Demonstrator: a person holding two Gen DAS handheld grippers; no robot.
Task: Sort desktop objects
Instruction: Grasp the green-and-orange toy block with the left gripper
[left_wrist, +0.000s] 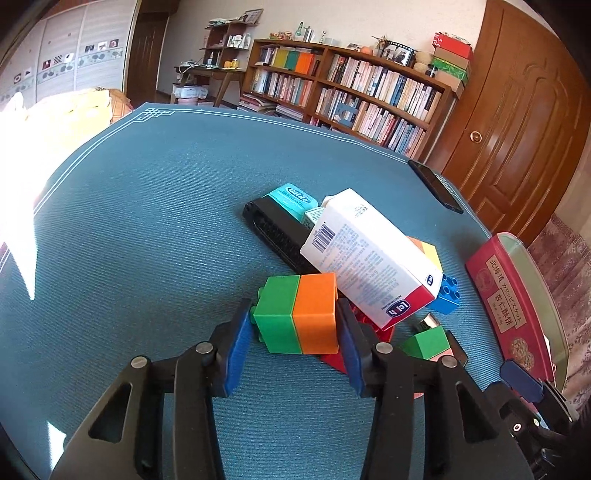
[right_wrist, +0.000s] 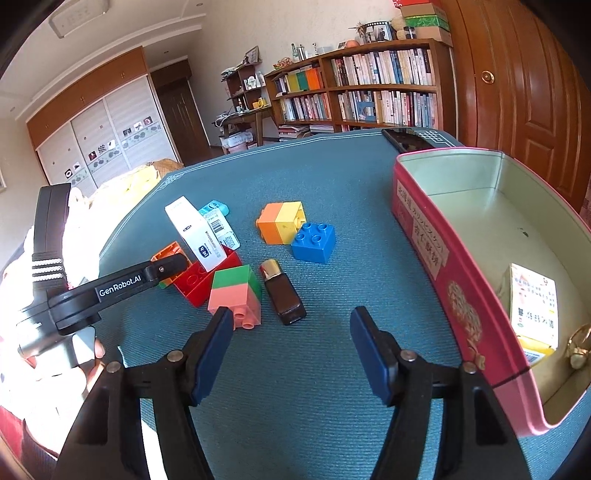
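My left gripper (left_wrist: 295, 319) is shut on a green-and-orange block (left_wrist: 299, 314), its blue pads on both sides, at the edge of a pile. A white carton (left_wrist: 365, 258) leans over the block and a red brick (right_wrist: 199, 282). My right gripper (right_wrist: 291, 325) is open and empty above the mat, in front of a green-and-pink block (right_wrist: 236, 291) and a brown bottle (right_wrist: 284, 291). An orange-yellow block (right_wrist: 281, 221) and a blue brick (right_wrist: 314, 242) lie farther back. The left gripper's arm (right_wrist: 122, 286) shows at the left in the right wrist view.
A red tin (right_wrist: 424, 236) stands open at the right and holds a small carton (right_wrist: 533, 310) and a gold object (right_wrist: 580, 347). A black bar (left_wrist: 273, 230), a teal floss case (left_wrist: 293, 197) and a phone (left_wrist: 436, 184) lie on the blue mat (left_wrist: 147, 221).
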